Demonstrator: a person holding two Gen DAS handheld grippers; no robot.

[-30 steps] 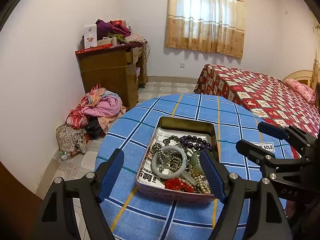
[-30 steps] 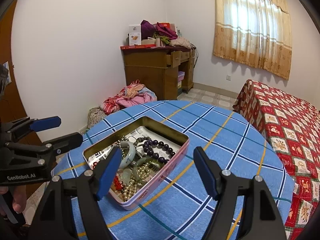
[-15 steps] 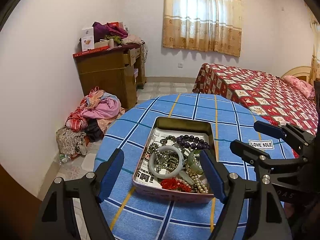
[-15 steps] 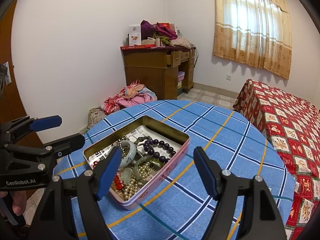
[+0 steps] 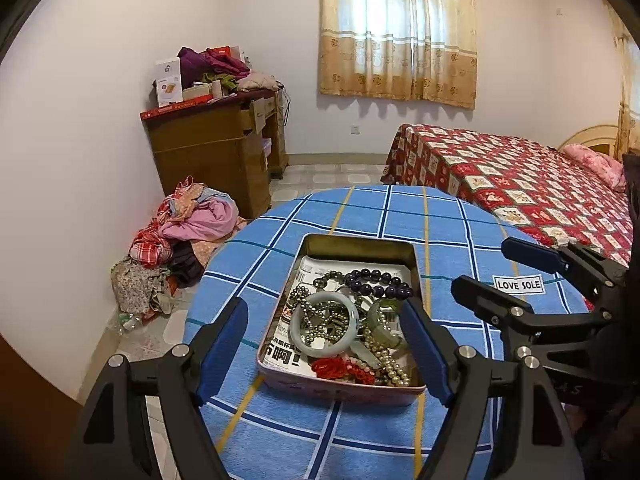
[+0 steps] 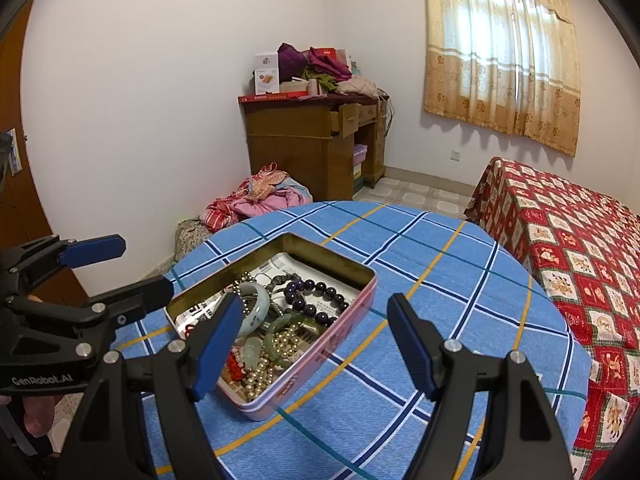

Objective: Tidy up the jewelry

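Trouble ahead if either wide-open, empty claw, left claw point(image 5: 324, 344) or right claw point(image 6: 316, 340), dives into the tin point(image 5: 360, 246) on the blue table point(image 5: 452, 220), because the tangled jewelry point(image 5: 344, 320) could snag and drag neighbouring strands out together.

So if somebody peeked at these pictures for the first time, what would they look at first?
Probably the open pink metal tin in the middle of the round table with the blue checked cloth, heaped with tangled jewelry: a pale green jade bangle, a string of dark purple beads and a cream pearl strand. Next, the bed with the red patterned cover on the right.
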